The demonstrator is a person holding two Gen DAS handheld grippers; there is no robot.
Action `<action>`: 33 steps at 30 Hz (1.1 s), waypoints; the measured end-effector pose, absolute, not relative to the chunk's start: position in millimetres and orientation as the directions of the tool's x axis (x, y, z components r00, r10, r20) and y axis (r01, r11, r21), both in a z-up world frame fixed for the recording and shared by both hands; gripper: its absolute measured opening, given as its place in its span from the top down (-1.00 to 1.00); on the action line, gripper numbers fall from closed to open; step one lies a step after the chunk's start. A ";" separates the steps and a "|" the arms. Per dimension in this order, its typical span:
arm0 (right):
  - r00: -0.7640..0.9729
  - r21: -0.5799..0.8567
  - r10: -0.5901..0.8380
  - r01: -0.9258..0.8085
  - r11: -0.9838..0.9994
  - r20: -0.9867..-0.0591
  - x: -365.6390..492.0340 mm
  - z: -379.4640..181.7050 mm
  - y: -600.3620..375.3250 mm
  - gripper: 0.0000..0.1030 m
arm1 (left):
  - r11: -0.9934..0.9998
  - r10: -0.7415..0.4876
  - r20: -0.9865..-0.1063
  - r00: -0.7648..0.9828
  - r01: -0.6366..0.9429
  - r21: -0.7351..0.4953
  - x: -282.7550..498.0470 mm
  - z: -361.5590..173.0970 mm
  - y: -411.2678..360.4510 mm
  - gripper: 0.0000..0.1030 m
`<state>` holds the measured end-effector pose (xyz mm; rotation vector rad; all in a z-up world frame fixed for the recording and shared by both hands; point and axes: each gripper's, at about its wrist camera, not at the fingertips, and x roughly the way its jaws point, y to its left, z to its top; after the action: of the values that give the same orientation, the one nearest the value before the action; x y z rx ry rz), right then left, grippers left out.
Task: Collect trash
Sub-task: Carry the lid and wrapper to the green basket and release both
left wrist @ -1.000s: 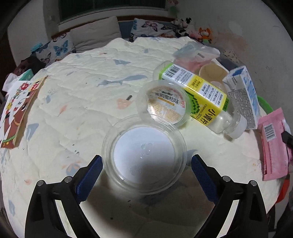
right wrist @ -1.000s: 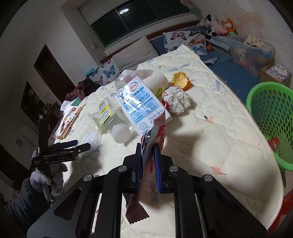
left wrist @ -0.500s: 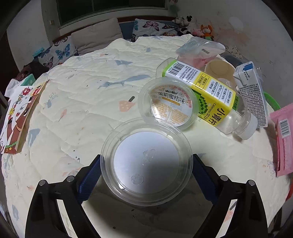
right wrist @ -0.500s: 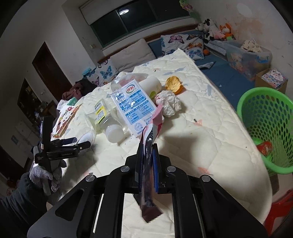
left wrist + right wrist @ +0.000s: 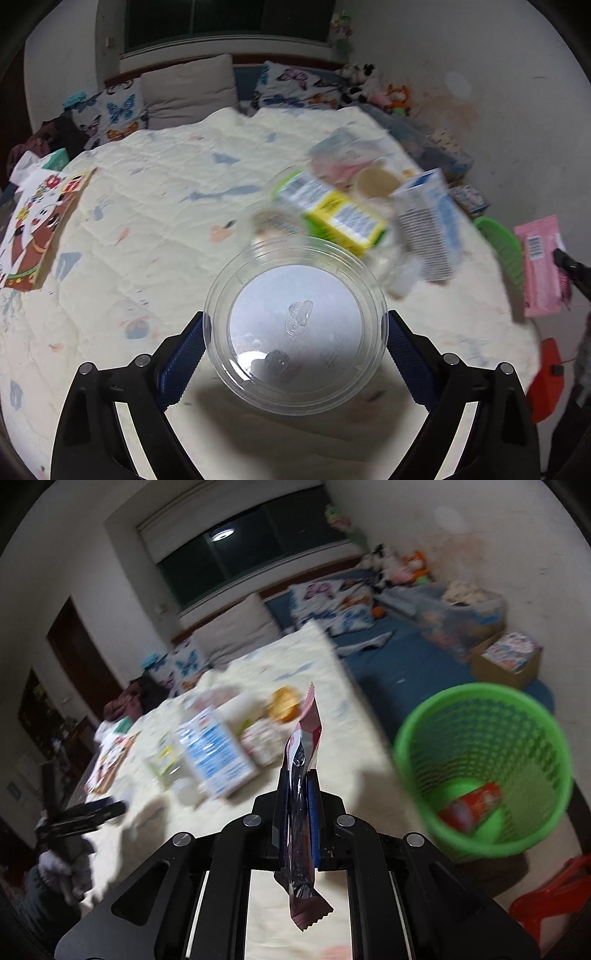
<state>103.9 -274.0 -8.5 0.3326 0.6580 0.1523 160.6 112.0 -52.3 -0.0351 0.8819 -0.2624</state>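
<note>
Beside the bed stands the green basket, and we judge the collecting barely begun: one red packet lies at its bottom, while the rest of the trash waits on the bed to the basket's left: a blue-and-white carton, a yellow-labelled bottle, a paper cup and an orange scrap.

Our right gripper has its fingers pinched narrow on a pink wrapper, which stands up between them, its lower end hanging below; it is left of the basket, not yet over the rim.

Our left gripper has its fingers spread wide around a clear plastic lid, the blue pads at its rim on either side, so it looks gripped. It hangs above the bed, well left of the basket.
</note>
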 end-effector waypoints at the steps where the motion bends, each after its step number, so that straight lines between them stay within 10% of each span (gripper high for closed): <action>1: 0.789 0.333 0.212 -0.010 0.943 -0.577 105.5 -7.0 -286.2 0.81 | 0.963 -0.257 -0.751 0.608 0.228 -0.145 159.4 -47.5 105.0 -0.75; 27: 0.704 0.307 0.057 0.234 0.922 -0.708 154.5 -102.7 -423.8 0.70 | 0.811 -0.500 -0.698 0.512 0.560 -0.170 199.0 4.7 -136.5 -0.75; 33: 0.717 0.323 0.058 0.239 0.916 -0.695 149.8 -99.7 -431.0 0.24 | 0.786 -0.507 -0.721 0.473 0.596 -0.162 214.0 -5.6 -181.1 -0.75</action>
<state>149.8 -431.0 -99.7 0.4112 0.7706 -0.1033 214.0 -181.1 -5.6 0.1176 0.8398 -0.6767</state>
